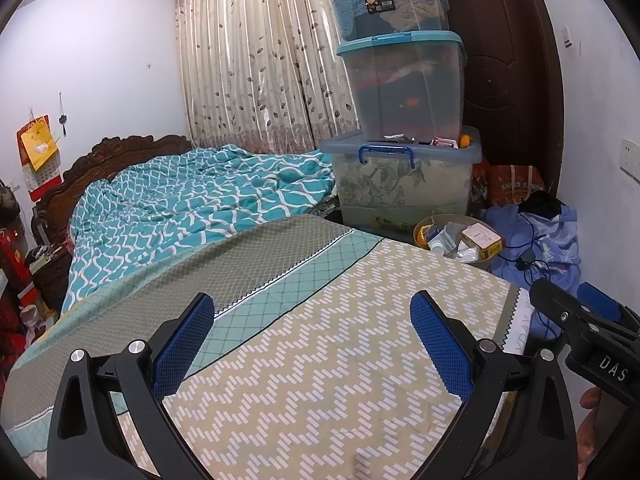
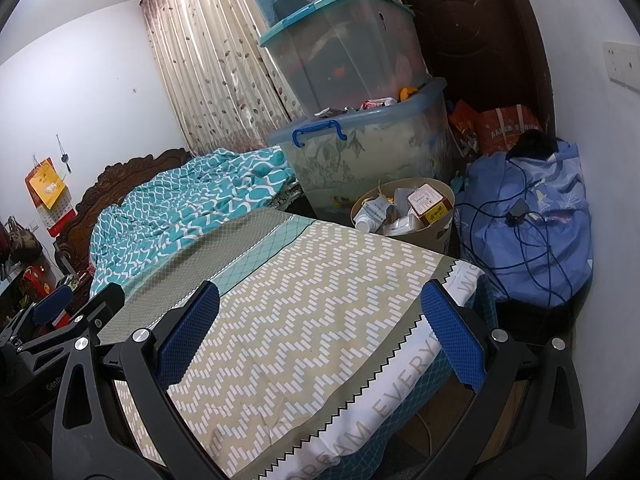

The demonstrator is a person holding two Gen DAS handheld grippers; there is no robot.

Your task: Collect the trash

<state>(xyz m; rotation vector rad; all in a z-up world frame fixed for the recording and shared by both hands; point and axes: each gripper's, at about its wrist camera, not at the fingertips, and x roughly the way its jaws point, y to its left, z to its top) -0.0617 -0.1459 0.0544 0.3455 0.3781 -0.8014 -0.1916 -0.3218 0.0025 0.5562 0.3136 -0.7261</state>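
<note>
Both my grippers hang over the bed's foot end: the left gripper (image 1: pixel 312 336) and right gripper (image 2: pixel 320 332) each stand spread wide, nothing between the pads. Beneath them the zigzag bedcover (image 2: pixel 304 320) is bare, its edge falling away at my right. Beyond that corner, well ahead, sits the trash bin (image 2: pixel 434 236), full of boxes and bottles, just beside the stacked storage tubs (image 2: pixel 360 152).
</note>
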